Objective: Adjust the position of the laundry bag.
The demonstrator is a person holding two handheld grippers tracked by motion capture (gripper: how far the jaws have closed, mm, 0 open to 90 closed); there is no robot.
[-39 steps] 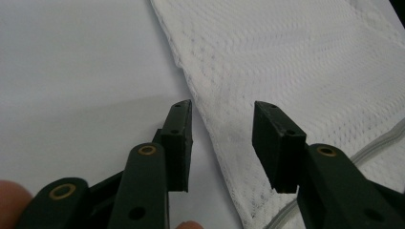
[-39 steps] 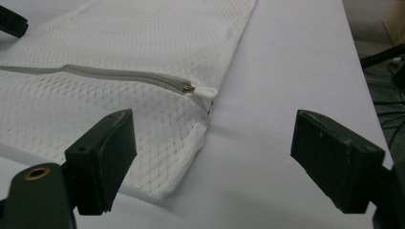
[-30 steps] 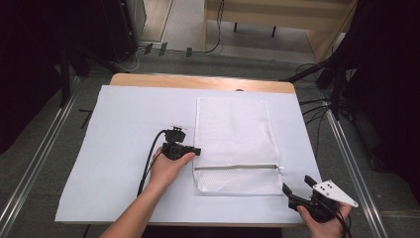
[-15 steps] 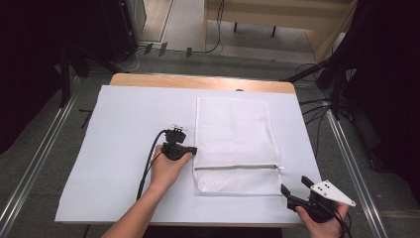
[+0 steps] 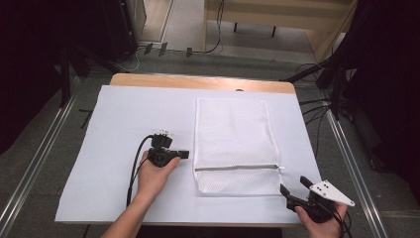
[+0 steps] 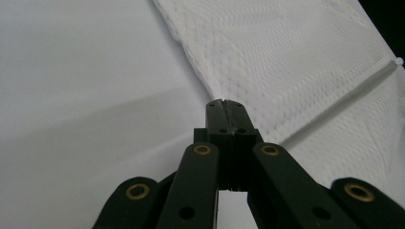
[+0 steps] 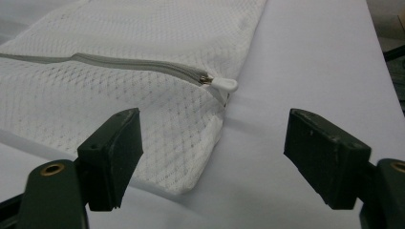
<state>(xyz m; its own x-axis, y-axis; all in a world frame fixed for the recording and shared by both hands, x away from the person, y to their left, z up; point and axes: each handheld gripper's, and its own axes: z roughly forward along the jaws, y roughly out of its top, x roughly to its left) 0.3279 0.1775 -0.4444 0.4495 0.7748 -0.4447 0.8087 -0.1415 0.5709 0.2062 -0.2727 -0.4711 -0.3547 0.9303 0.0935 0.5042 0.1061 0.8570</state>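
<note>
The left gripper had its jaws together, empty, just beside the mesh bag (left edge). The right gripper stood wide apart near the bag's zipper pull.

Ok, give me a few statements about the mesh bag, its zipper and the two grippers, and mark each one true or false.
1. The white mesh laundry bag lies flat on the white sheet. True.
2. The left gripper is wide open. False: its jaws are pressed together, shut on nothing, just beside the bag's edge.
3. The right gripper is open, facing the bag's corner. True.
4. The zipper pull is clamped in the right gripper. False: it lies free at the end of the grey zipper, beyond the open jaws.
5. The zipper is open and the bag gapes. False: it looks closed along its length.
</note>
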